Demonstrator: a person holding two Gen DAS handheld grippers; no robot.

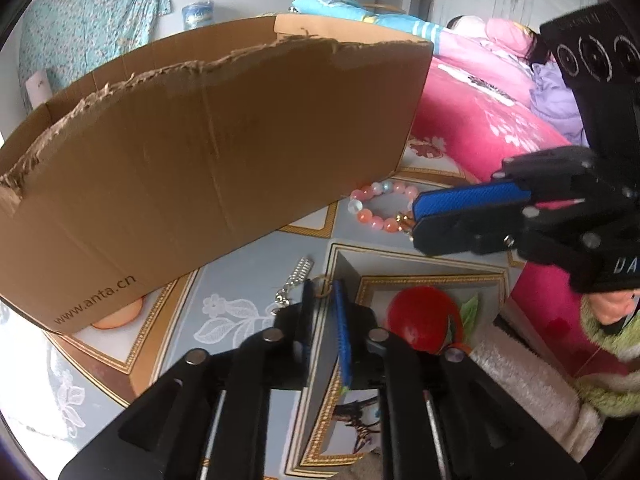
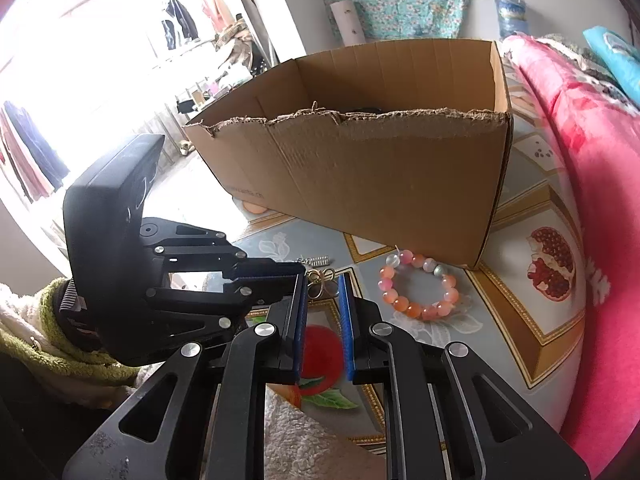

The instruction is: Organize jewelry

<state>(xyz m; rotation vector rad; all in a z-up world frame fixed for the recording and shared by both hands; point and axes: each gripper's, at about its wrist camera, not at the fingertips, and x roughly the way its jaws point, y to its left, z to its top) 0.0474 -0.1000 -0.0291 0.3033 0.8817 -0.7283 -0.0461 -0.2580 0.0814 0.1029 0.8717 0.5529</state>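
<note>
Pick-up step: left claw [image 1: 322, 304], jaws narrow, straddles gold earring [image 1: 323, 286] unclamped near cardboard box [image 1: 208, 152]; next, close, lift into box.

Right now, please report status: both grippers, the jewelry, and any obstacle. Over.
Left gripper narrow, thin gold hoops at its tips, grip unclear. Right gripper slightly open, empty. Pink bead bracelet lies loose before torn brown cardboard box.
</note>
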